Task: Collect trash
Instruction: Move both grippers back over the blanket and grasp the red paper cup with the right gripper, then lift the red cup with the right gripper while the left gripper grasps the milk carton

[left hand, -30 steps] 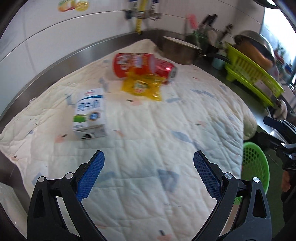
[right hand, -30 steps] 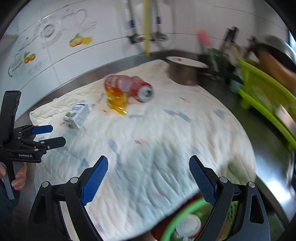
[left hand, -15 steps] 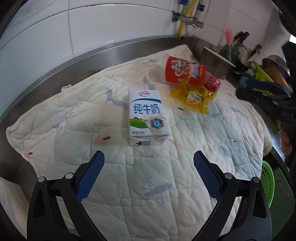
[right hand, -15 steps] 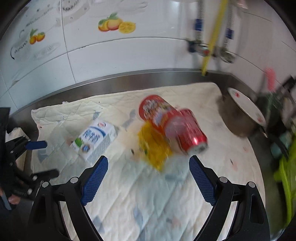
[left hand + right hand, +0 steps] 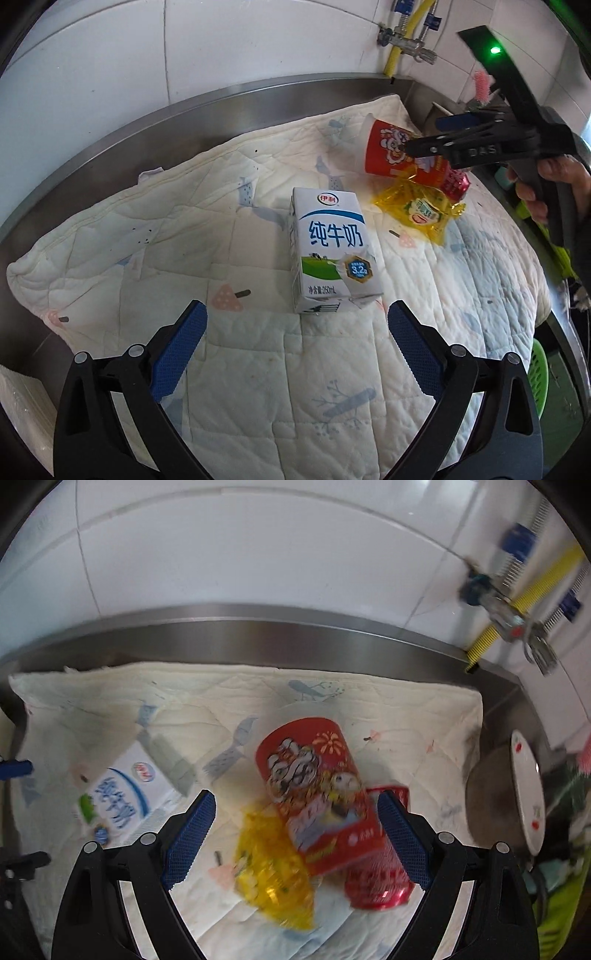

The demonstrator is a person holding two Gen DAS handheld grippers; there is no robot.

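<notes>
— Where does the trash lie?
— On the quilted cloth [image 5: 258, 387]: milk carton [image 5: 328, 254] just ahead of the left gripper [image 5: 297, 347], jaws wide.
— And the right gripper [image 5: 295, 834]?
— Also spread wide, flanking the red paper cup [image 5: 314, 794], which lies over a red can [image 5: 380, 882] and yellow wrapper [image 5: 269, 878].

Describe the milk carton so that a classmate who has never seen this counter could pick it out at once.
Find the quilted cream cloth spread over the steel counter below the white tiled wall. Near its middle lies the milk carton, apart from the red and yellow litter. It alone is a white box, with blue Chinese characters and a green band.
</notes>
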